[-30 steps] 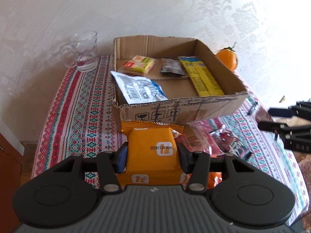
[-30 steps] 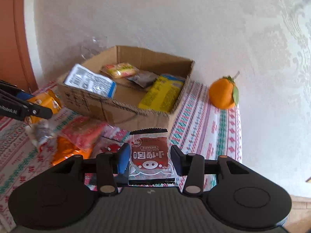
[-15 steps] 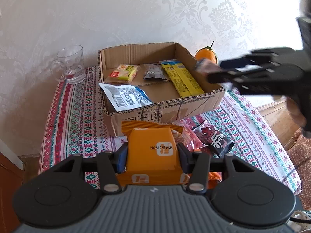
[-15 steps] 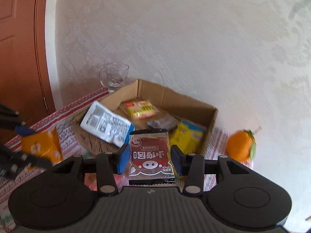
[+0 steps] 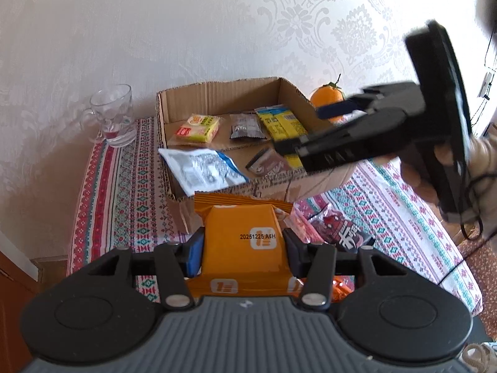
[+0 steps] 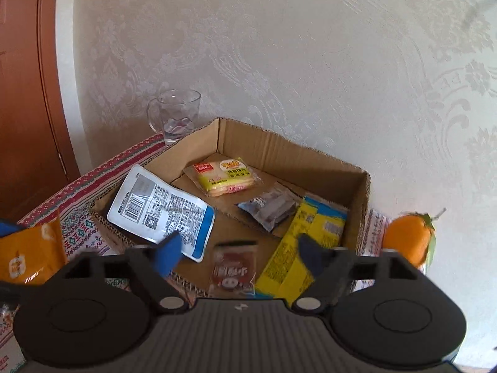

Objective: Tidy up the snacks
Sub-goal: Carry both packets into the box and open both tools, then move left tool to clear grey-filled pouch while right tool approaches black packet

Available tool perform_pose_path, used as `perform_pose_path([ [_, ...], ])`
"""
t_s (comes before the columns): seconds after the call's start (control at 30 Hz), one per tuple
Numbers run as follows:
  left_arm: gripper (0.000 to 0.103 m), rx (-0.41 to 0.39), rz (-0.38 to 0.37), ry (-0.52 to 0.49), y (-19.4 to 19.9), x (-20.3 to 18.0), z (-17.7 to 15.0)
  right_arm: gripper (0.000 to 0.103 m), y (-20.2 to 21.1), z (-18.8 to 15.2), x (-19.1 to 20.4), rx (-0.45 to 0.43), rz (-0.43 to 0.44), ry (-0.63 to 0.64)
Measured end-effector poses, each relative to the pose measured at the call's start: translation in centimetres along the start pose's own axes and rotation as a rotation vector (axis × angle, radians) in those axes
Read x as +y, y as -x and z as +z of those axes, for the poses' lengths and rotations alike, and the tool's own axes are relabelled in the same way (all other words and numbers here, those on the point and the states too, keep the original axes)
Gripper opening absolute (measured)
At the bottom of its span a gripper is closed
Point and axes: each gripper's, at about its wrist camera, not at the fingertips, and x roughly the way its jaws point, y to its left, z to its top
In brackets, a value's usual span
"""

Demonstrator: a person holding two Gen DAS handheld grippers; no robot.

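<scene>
An open cardboard box point(image 6: 310, 161) holds a yellow cracker pack point(image 6: 226, 175) at its back, a dark sachet point(image 6: 270, 206) and a long yellow packet point(image 6: 307, 239) beside it, a white pouch point(image 6: 158, 209) on its front rim, and a blurred red pig-print packet point(image 6: 233, 272) near its front wall. An orange packet point(image 5: 242, 242) sits upright just outside the box's front wall.

A clear glass mug point(image 5: 111, 115) with a handle stood on the red-and-green patterned tablecloth point(image 5: 115, 186) near the wall — a little water showed in its bottom. A round orange fruit point(image 6: 408, 239) with a stem and a green leaf sat at the table's far side. Behind them rose pale embossed wallpaper point(image 6: 279, 46) — and a reddish-brown wooden door point(image 6: 25, 93) beside it.
</scene>
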Motion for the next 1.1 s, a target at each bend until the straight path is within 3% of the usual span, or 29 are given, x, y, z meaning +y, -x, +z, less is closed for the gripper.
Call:
perform_pose_path([
  [0.03, 0.051, -0.005, 0.000, -0.002, 0.0, 0.1, 0.2, 0.103, 0.3, -0.2, -0.1, -0.008, -0.010, -0.011],
  [0.27, 0.051, -0.042, 0.009, -0.027, -0.9, -0.3, 2.7, 0.103, 3.0, -2.5, -0.8, -0.023, -0.060, -0.095],
  [0.6, 0.051, -0.083, 0.032, -0.040, -5.2, -0.8, 8.9, 0.103, 5.9, -4.4, -0.4, -0.046, -0.085, -0.147],
  [0.67, 0.058, -0.090, 0.054, -0.010, -6.4, -0.3, 9.6, 0.103, 6.0, -4.5, -0.4, -0.043, -0.091, -0.148],
  [0.77, 0.080, -0.074, 0.089, 0.018, -8.3, 0.6, 9.6, 0.103, 6.1, -4.9, -0.4, -0.037, -0.093, -0.153],
  [1.1, 0.085, -0.039, 0.074, 0.047, -7.9, 1.6, 5.9, 0.103, 5.5, -6.3, -0.6, 0.009, -0.097, -0.177],
])
